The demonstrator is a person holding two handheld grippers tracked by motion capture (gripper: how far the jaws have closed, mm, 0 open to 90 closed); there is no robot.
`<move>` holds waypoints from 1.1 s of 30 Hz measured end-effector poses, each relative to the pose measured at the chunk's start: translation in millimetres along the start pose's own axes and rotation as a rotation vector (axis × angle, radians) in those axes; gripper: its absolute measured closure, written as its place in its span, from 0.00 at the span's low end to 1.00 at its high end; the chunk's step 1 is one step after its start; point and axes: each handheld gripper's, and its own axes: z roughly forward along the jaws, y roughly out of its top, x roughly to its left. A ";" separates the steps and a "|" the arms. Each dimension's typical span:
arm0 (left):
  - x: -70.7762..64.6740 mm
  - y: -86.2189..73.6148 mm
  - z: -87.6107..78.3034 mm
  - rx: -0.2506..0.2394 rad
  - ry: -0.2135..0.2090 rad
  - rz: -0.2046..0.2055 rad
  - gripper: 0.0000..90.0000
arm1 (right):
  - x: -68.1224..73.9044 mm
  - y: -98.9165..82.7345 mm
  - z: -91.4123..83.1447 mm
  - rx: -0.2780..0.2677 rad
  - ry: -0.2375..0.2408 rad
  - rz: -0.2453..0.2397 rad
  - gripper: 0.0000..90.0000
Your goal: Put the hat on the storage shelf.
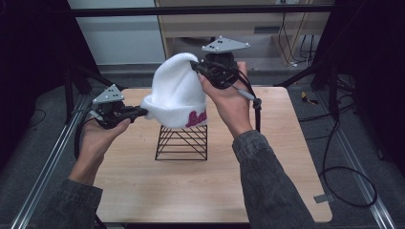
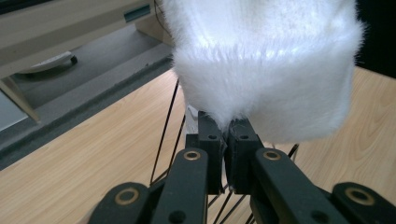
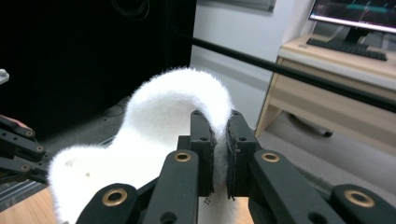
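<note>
The white fluffy hat hangs over a black wire stand on the desk, pinched at 2 places: the left gripper has its jaws closed right down on the folded brim at its tip, and the right gripper is closed just as tightly on the crown, higher and beyond the stand. In the left gripper view the pads bite only a thin edge of the fur, with the stand's wires running just beneath them; in the right gripper view the fabric folds over and into the pinch. The chief risk, as I judge it, is a shallow grip: the pile is soft and slippery, so a pull by either hand could slide the brim out of the left gripper and let that side drop. If the 2 hands move unevenly, the hat could twist or stretch rather than settle squarely over the stand. The stand looks light and open, so a snagged brim or a knock from the left gripper beside it could tip or drag it across the desk. The pink lettering may end up turned the wrong way.
</note>
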 end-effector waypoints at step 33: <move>30.7 -30.3 39.1 0.094 0.060 -0.054 0.96 | 1.7 -44.2 36.1 0.087 0.047 -0.023 0.93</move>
